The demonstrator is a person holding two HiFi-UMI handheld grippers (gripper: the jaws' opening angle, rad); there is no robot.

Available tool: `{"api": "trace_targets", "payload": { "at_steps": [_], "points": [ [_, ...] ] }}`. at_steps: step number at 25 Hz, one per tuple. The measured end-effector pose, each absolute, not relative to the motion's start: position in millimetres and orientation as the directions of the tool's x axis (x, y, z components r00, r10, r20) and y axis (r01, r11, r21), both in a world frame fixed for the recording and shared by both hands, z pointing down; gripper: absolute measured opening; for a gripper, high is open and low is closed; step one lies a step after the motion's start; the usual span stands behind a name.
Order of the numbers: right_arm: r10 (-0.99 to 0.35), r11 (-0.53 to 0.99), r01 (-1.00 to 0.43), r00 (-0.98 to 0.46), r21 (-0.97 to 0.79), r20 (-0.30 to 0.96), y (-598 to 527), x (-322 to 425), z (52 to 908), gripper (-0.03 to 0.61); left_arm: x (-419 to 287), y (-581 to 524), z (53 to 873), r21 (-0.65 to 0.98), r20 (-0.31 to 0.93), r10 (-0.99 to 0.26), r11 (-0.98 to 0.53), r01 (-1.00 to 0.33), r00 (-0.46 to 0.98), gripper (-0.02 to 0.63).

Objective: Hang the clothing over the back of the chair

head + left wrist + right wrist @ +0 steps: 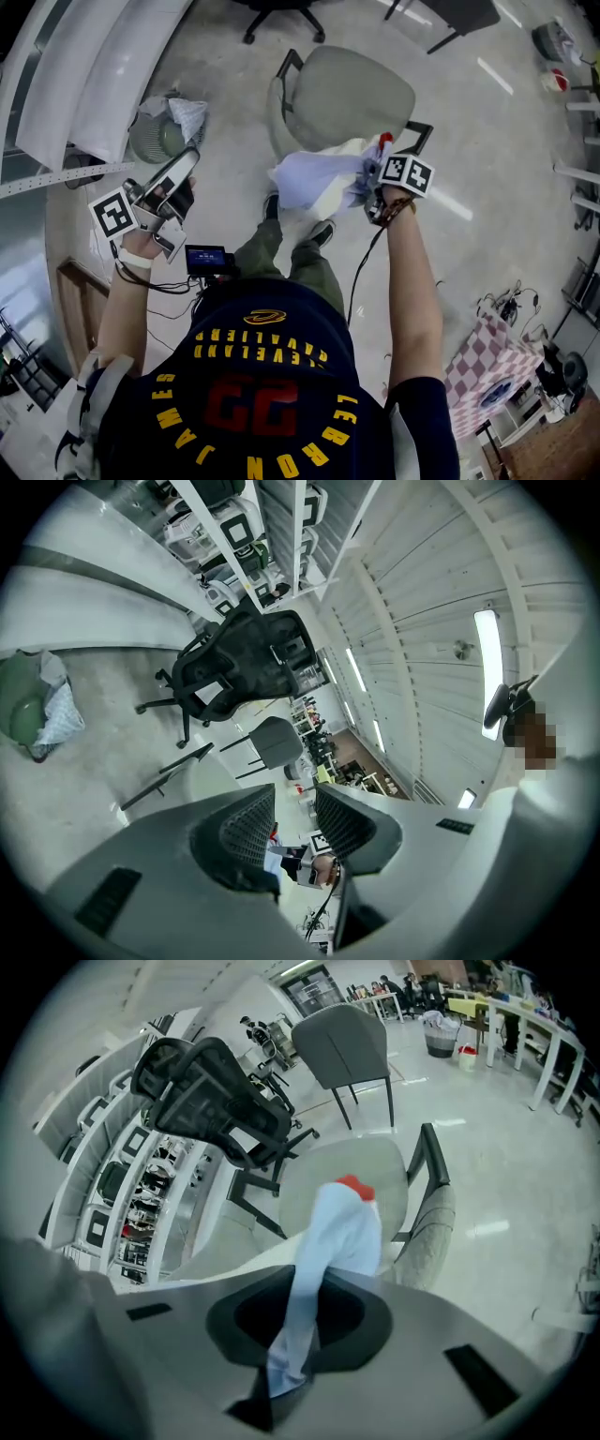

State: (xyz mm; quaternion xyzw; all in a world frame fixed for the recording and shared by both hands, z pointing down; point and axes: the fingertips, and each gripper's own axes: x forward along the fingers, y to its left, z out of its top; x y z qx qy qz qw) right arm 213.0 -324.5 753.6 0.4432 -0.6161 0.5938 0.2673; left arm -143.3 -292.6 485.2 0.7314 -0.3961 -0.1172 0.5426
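Note:
A pale blue and white garment (314, 178) with a red trim is bunched in my right gripper (375, 187), whose jaws are shut on it. It hangs just in front of the grey chair (352, 89), by the chair's padded back (277, 117). In the right gripper view the cloth (333, 1237) trails out from between the jaws of the right gripper (286, 1354) over the seat (375, 1171). My left gripper (178, 178) is off to the left, away from the chair. Its jaws stand apart with nothing between them, as the left gripper view shows at the left gripper (295, 832).
A green bin (164, 136) with a cloth in it stands left of the chair, beside white shelving (103, 75). A black office chair (211, 1101) lies tipped, and a second grey chair (342, 1044) stands behind it. A checkered cloth (492, 361) lies at the right.

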Motion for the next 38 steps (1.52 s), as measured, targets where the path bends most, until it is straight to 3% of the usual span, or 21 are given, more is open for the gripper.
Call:
{"api": "trace_targets", "payload": {
  "at_steps": [2, 8, 11, 18, 24, 31, 38],
  "points": [
    [-0.247, -0.107, -0.855, -0.471, -0.507, 0.847, -327, 213, 754, 0.042, -141, -293, 485, 0.885, 0.252, -0.704, -0.11, -0.453, 0.663, 0.12],
    [-0.282, -0.121, -0.831, -0.495, -0.543, 0.822, -323, 216, 736, 0.18, -144, -292, 479, 0.88, 0.243, -0.711, -0.124, -0.459, 0.659, 0.12],
    [-0.302, -0.148, -0.814, -0.504, -0.562, 0.809, -317, 229, 725, 0.202, -144, -292, 473, 0.878, 0.227, -0.716, -0.142, -0.456, 0.66, 0.12],
    [-0.476, -0.187, -0.731, -0.516, -0.656, 0.712, -317, 266, 675, 0.202, -137, -293, 459, 0.876, 0.196, -0.712, -0.181, -0.447, 0.674, 0.12],
    [-0.644, -0.048, -0.636, -0.57, -0.77, 0.51, -311, 252, 586, 0.201, -133, -294, 443, 0.867, 0.166, -0.708, -0.226, -0.443, 0.686, 0.12],
    [-0.72, 0.144, -0.629, -0.597, -0.764, 0.355, -293, 226, 500, 0.198, -121, -295, 416, 0.869, 0.104, -0.703, -0.28, -0.408, 0.704, 0.12],
    [-0.747, 0.351, -0.683, -0.617, -0.64, 0.248, -265, 200, 414, 0.1, -101, -285, 366, 0.742, 0.08, -0.693, -0.439, -0.506, 0.717, 0.12]
  ]
}}
